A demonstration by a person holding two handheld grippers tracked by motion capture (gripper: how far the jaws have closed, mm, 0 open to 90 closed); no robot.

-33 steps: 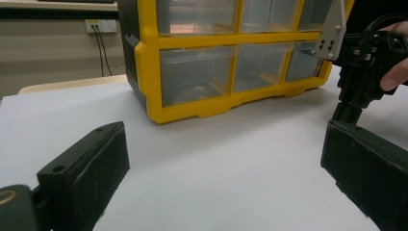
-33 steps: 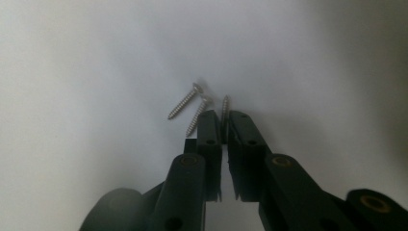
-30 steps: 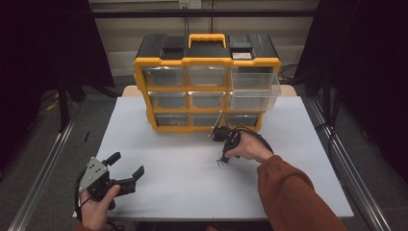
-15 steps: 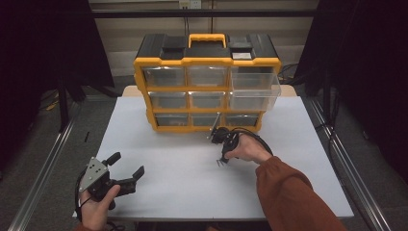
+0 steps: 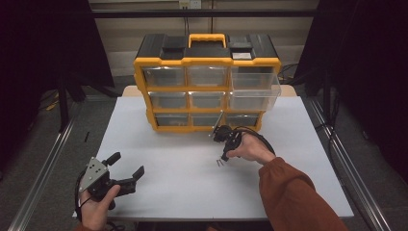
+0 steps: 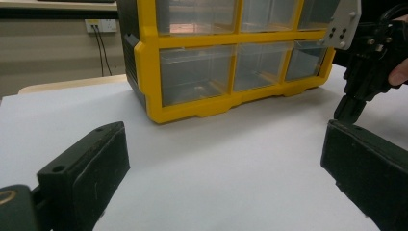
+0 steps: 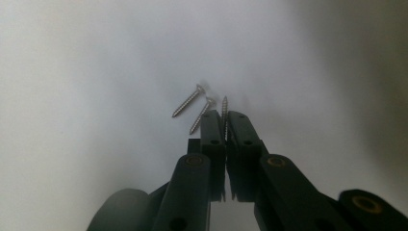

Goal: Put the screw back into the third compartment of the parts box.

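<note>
Nearest, the left gripper rests low on the white counter, fingers wide and empty. Farther in, the right gripper has its fingers pinched on one screw; two more screws lie loose just beside it. Beyond stands the drawer cabinet, one right-hand drawer pulled out. Stowing likely remains; nothing blocks the way.

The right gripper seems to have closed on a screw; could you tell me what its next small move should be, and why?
Probably lift straight up. The right gripper has its jaws shut on one screw, whose tip points past them, while two loose screws lie on the white table close beside; a straight lift should avoid scattering them.
</note>
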